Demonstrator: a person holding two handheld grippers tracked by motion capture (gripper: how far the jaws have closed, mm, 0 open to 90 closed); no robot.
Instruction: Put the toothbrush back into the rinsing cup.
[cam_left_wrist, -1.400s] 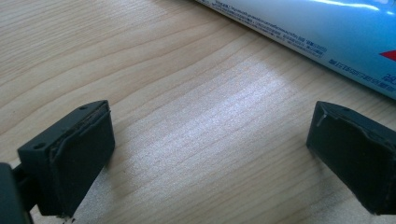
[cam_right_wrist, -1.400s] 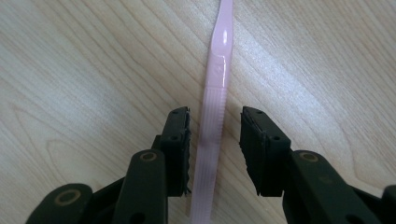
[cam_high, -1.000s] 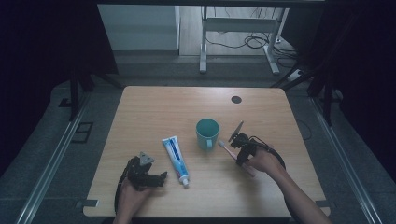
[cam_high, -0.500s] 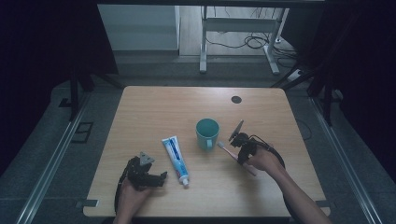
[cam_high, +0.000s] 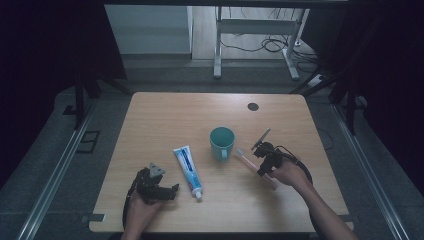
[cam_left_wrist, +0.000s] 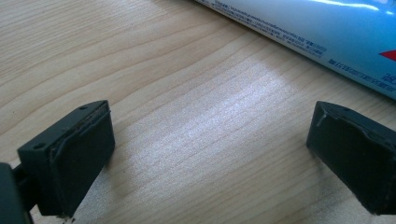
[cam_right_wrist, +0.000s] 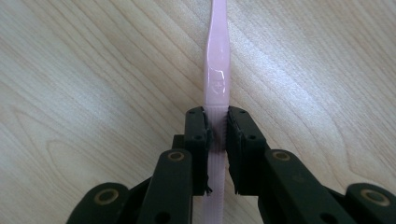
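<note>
Left gripper (cam_high: 172, 189) still resting at the table's (cam_high: 165, 115) near edge with jaws wide apart beside the toothpaste tube (cam_high: 188, 170), right gripper (cam_right_wrist: 217, 133) staying clamped on the pink toothbrush (cam_right_wrist: 217, 65), barely shifted, green cup (cam_high: 222, 142) standing farther back.

**Black grippers, bare forearms**

The left gripper (cam_high: 172, 189) is black, with a grey three-cornered plate (cam_high: 156, 170) on top and a black cable looping behind it. Its fingers (cam_left_wrist: 70, 154) are blocky, matte, with scuffed edges. The right gripper (cam_right_wrist: 217, 133) has ribbed black fingers (cam_right_wrist: 198, 135) on links with round brass-toned pivot screws. No sleeves show on the forearms.
</note>
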